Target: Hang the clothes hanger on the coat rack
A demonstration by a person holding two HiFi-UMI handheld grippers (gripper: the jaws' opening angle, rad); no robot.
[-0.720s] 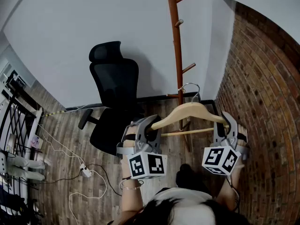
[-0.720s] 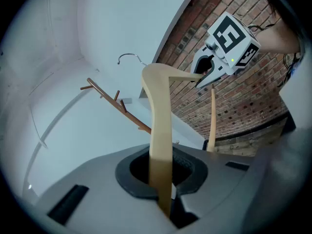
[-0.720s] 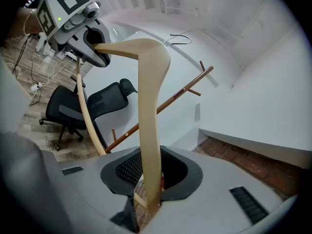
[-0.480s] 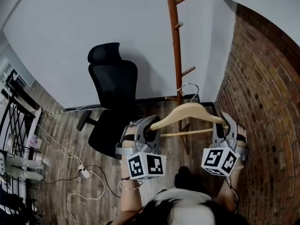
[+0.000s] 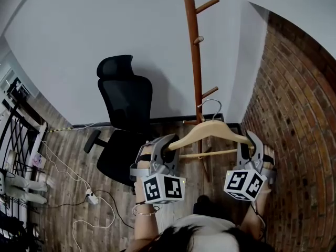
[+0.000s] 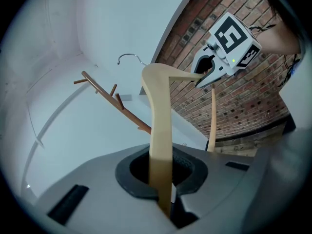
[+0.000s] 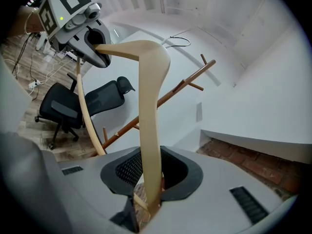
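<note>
A pale wooden clothes hanger (image 5: pixel 210 130) with a metal hook (image 5: pixel 211 105) is held level in the air in front of the brown wooden coat rack (image 5: pixel 194 51). My left gripper (image 5: pixel 169 147) is shut on the hanger's left end. My right gripper (image 5: pixel 247 143) is shut on its right end. The hook sits close beside the rack's pole, just below a lower peg (image 5: pixel 210 92). In the left gripper view the hanger arm (image 6: pixel 158 126) runs out from between the jaws of the left gripper (image 6: pixel 165 199). In the right gripper view the other arm (image 7: pixel 148 106) is clamped by the right gripper (image 7: pixel 148 199).
A black office chair (image 5: pixel 123 119) stands to the rack's left on the wood floor. A brick wall (image 5: pixel 299 114) closes off the right side and a white wall (image 5: pixel 105 25) the back. Cables and a power strip (image 5: pixel 92 197) lie on the floor at left.
Both grippers and the hanger have risen a little, and the hook now sits closer under the rack's lower peg. The grips are unchanged.
</note>
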